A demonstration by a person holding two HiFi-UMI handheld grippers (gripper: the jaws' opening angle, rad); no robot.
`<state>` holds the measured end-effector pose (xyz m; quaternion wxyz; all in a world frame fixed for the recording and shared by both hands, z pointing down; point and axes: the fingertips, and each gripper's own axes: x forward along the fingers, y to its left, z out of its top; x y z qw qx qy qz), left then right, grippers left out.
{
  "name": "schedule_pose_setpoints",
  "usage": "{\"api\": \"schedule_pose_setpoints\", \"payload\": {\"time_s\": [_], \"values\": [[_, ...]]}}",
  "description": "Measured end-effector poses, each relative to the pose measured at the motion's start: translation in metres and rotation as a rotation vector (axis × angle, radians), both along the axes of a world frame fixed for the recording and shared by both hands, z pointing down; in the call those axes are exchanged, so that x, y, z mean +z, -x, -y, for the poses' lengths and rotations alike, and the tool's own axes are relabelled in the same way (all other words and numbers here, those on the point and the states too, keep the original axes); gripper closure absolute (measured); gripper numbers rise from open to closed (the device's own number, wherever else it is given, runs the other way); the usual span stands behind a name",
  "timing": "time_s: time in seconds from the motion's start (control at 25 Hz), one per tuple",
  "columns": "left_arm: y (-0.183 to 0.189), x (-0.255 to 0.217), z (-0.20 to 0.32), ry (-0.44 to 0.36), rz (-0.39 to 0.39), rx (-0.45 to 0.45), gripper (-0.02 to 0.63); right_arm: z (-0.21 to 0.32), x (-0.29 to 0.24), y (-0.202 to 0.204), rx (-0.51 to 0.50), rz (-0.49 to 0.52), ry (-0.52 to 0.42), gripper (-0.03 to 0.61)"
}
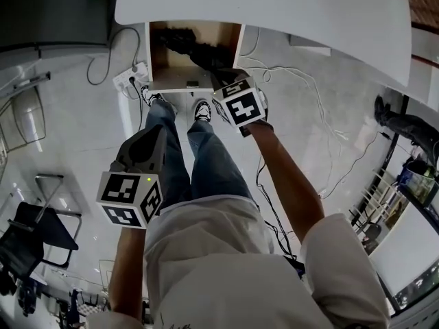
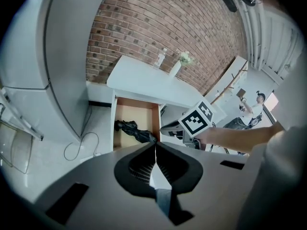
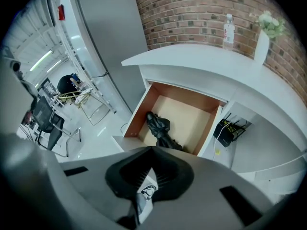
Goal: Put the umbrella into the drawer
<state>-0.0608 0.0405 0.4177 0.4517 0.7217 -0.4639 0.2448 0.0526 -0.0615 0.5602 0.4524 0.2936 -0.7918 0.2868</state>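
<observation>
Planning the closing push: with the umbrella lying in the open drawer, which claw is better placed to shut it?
Likely right: the right claw, shut, hovers by the drawer front; the left claw hangs farther back.

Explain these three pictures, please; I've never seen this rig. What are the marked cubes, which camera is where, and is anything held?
No robot: a person holds a two-jaw tool in each hand, and each marked cube is part of one. One picture looks down from the person's head; the other two look along each tool's jaws. The left tool and right tool are both shut and empty. The black umbrella lies in the open drawer under the white desk.
</observation>
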Motion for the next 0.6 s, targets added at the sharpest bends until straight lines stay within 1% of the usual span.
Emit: {"api": "schedule_pose_setpoints", "payload": {"time_s": [0.12, 0.36, 0.6], "values": [[-0.006, -0.009, 0.002, -0.018, -0.003, -0.012, 0.595, -0.002, -0.016, -0.003, 0.01, 0.037, -0.007, 0.561], [-0.009, -0.02, 0.002, -0.048, -0.008, -0.049, 0.594, -0.002, -0.043, -0.016, 0.037, 0.072, -0.021, 0.561], [-0.019, -0.033, -0.007, -0.069, -0.003, -0.059, 0.595, -0.008, -0.076, -0.027, 0.06, 0.127, -0.041, 0.562]]}}
